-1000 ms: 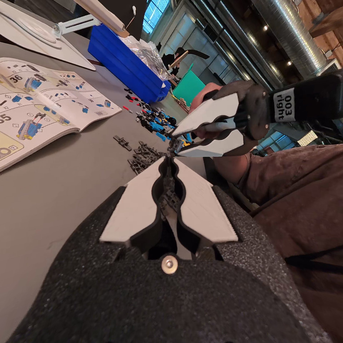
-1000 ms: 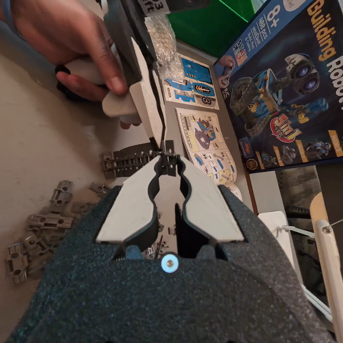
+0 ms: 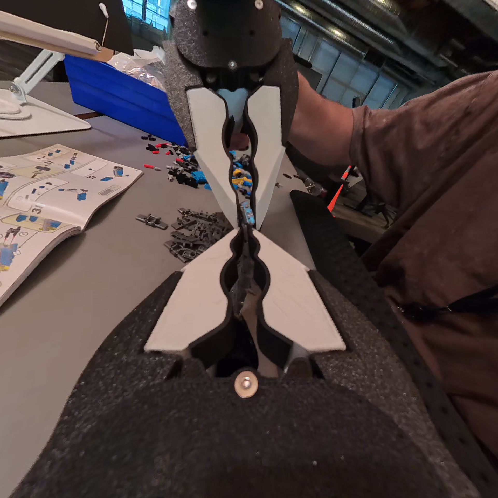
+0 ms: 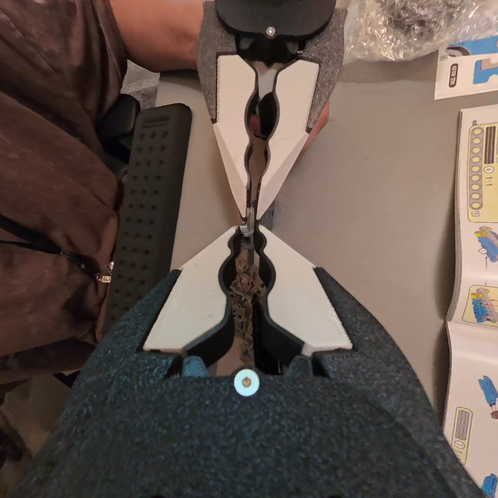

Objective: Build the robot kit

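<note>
My left gripper (image 3: 245, 231) and my right gripper (image 3: 245, 221) meet tip to tip above the grey table (image 3: 80, 283). Both are shut on a small grey track link assembly (image 3: 247, 214) held between them. A dark grey strip of joined links (image 3: 244, 272) runs back between my left fingers. In the right wrist view my right gripper (image 4: 249, 229) pinches the grey link (image 4: 250, 219) from below, and the left gripper (image 4: 252, 211) pinches it from above. A pile of loose grey links (image 4: 245, 288) shows through the gap.
A pile of grey links (image 3: 199, 231) and mixed blue, black and red pieces (image 3: 194, 172) lie on the table. An open instruction booklet (image 3: 54, 194), a blue bin (image 3: 118, 99) and a white lamp base (image 3: 35, 121) are at left. A black perforated chair part (image 4: 153, 188) is by the person's brown sleeve (image 4: 54, 161). The grippers are tip to tip, or close to it.
The right gripper has swung from the side to face the left gripper head on. Both stay shut on the link pieces, tip to tip.
</note>
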